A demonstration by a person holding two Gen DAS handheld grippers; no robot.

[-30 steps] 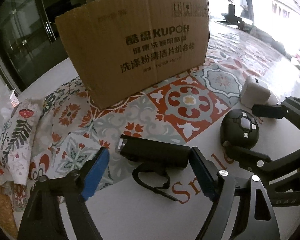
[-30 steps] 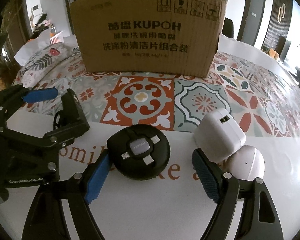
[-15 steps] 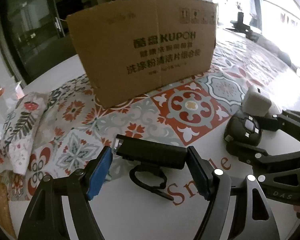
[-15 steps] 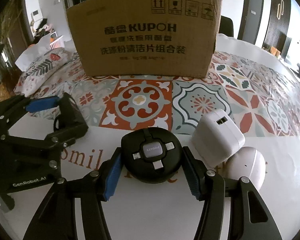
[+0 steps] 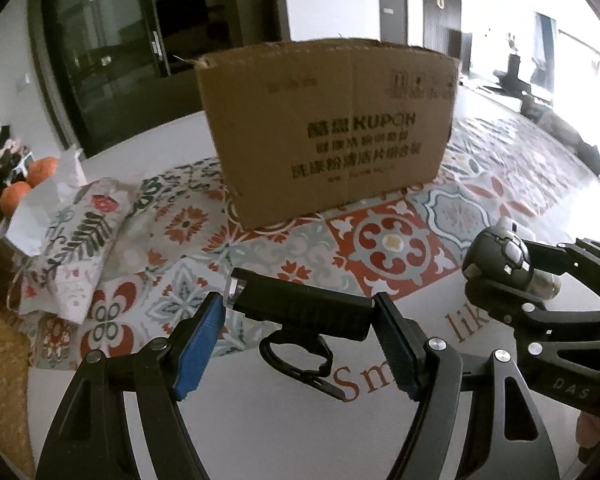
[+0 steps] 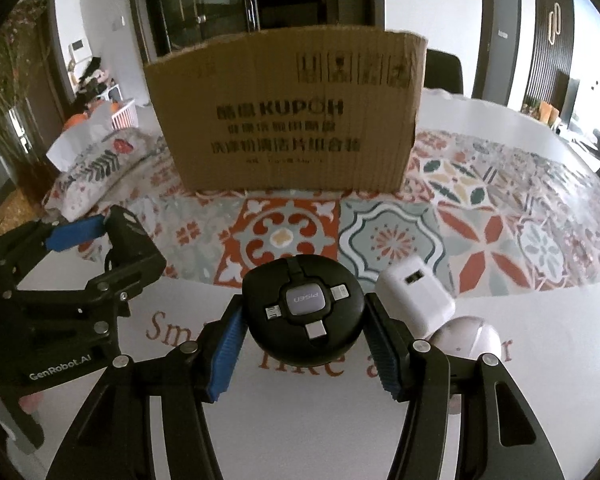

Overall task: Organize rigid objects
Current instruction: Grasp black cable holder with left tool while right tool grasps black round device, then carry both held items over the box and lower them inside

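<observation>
The big cardboard box [image 6: 288, 116] waits at the back – likely for tidying. The left gripper [image 5: 300, 334] squeezes the black bike light [image 5: 300, 306]; the right gripper [image 6: 302, 344] squeezes the round black cable hub [image 6: 304, 314] – both off the table.

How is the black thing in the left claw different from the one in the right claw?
The bike light is long and boxy with a strap loop beneath; the round cable hub is a flat disc with plugs around a grey centre. Both are black, each clamped between blue-padded fingers, left gripper and right gripper.
</observation>
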